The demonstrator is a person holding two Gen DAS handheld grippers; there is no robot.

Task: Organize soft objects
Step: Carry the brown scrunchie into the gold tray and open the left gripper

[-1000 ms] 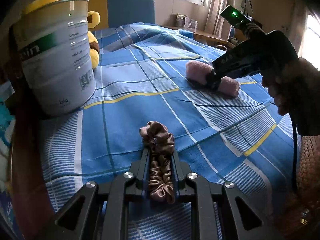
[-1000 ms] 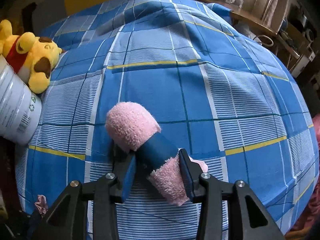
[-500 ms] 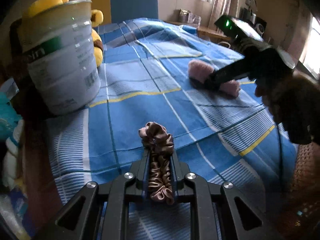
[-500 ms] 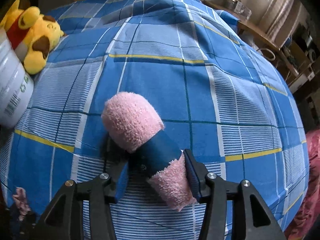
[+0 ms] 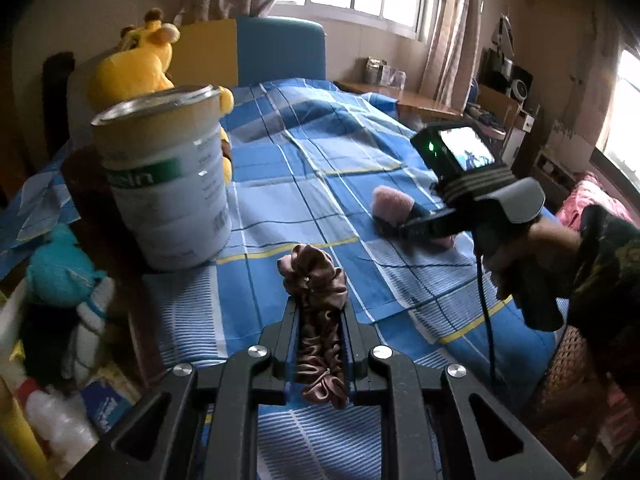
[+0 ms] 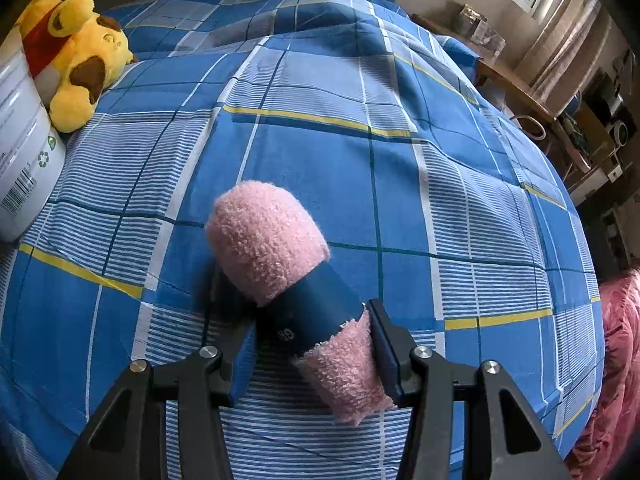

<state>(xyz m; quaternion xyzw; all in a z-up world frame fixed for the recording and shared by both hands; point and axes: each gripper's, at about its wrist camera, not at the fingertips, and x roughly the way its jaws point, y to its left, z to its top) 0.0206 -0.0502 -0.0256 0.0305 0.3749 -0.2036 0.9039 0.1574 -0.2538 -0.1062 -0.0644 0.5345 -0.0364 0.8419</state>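
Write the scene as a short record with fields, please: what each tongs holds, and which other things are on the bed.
left tongs: shut on the brown satin scrunchie, held above the bed
right tongs: around the pink rolled towel with the dark blue band; grip cannot be told
surface: blue plaid bedsheet
container: white tin can, upright, open top, at the bed's left edge
behind the can: yellow plush toy
beside the bed: teal plush toy

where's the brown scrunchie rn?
Left wrist view, bottom centre: the brown scrunchie is clamped in the left gripper, over the plaid bedspread, right of the white can.
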